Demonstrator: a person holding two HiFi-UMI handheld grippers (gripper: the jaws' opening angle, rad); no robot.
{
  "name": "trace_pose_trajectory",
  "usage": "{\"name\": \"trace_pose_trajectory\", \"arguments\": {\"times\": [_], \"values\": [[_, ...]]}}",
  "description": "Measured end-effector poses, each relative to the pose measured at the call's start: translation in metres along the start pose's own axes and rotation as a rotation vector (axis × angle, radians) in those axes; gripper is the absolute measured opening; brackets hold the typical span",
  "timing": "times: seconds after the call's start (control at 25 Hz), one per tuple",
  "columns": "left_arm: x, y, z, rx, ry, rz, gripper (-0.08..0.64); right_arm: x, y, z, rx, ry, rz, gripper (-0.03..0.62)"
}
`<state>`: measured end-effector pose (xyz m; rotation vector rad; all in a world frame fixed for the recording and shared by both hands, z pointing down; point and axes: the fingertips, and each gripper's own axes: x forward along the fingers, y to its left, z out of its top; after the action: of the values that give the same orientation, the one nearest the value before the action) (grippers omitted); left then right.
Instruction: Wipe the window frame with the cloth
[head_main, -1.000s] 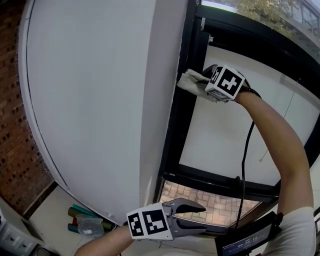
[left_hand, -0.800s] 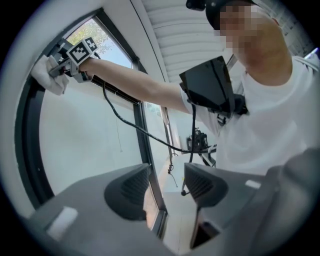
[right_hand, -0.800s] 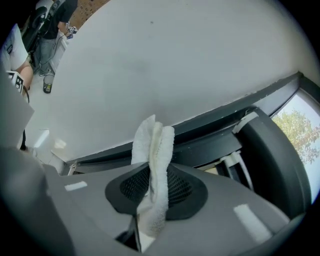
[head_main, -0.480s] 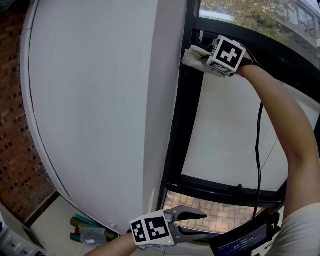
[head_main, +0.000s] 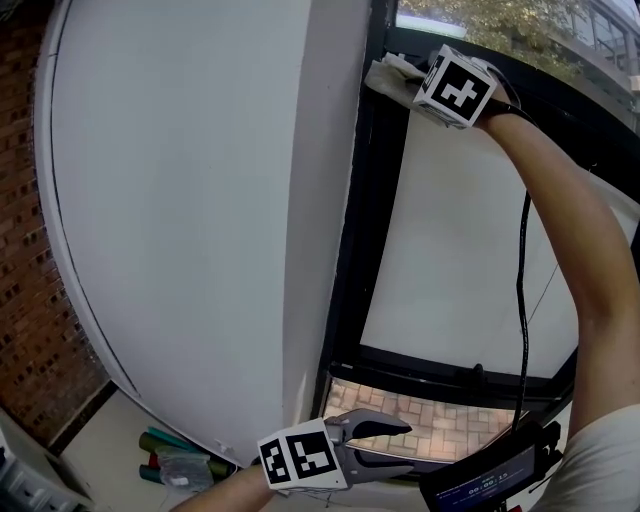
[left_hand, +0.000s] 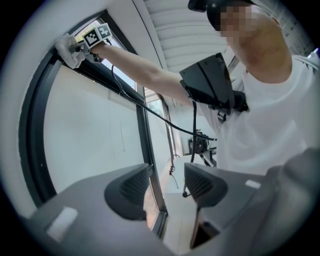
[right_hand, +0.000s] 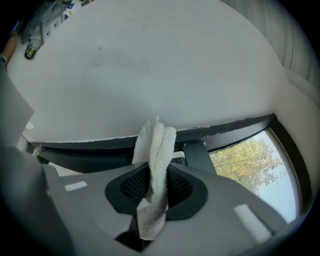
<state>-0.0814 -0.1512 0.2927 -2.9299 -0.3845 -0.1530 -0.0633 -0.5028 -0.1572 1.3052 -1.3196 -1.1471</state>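
A black window frame (head_main: 362, 210) runs upright beside a white wall (head_main: 190, 200). High on it, my right gripper (head_main: 408, 78) is shut on a folded white cloth (head_main: 388, 78) and presses it against the frame's upper corner. In the right gripper view the cloth (right_hand: 156, 165) stands pinched between the two dark pads, its top end against the black frame (right_hand: 100, 150). My left gripper (head_main: 400, 443) hangs low near the window's bottom rail, open and holding nothing; in the left gripper view its jaws (left_hand: 165, 187) stand apart, with the cloth (left_hand: 69, 50) far up at the frame's top.
A black cable (head_main: 522, 290) hangs from the right gripper along the arm. A brick wall (head_main: 30, 300) is at the left, with some bottles and a bag (head_main: 175, 460) on the floor below. A dark device (head_main: 490, 480) sits on the person's chest.
My right gripper has slid the cloth upward along the frame toward its top corner. The left gripper has stayed low and open.
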Motion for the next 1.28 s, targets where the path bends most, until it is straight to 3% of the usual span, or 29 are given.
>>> {"name": "trace_pose_trajectory", "arguments": {"times": [0.32,0.6,0.76,0.92,1.28], "values": [[0.005,0.0,0.003,0.002,-0.002,0.006,0.242,-0.019,0.011,0.008,0.009,-0.082,-0.031,0.072],[0.006,-0.003,0.007,-0.006,-0.011,-0.005,0.242,-0.049,0.076,-0.024,0.08,-0.147,0.007,0.072],[0.006,0.003,0.007,-0.004,-0.007,0.001,0.242,-0.054,0.144,-0.056,0.115,-0.144,0.089,0.072],[0.008,0.004,0.006,-0.01,-0.003,0.006,0.242,-0.048,0.227,-0.091,0.069,-0.087,0.154,0.072],[0.013,0.012,0.0,-0.049,0.02,0.013,0.242,-0.034,0.413,-0.146,0.109,0.007,0.307,0.072]]}}
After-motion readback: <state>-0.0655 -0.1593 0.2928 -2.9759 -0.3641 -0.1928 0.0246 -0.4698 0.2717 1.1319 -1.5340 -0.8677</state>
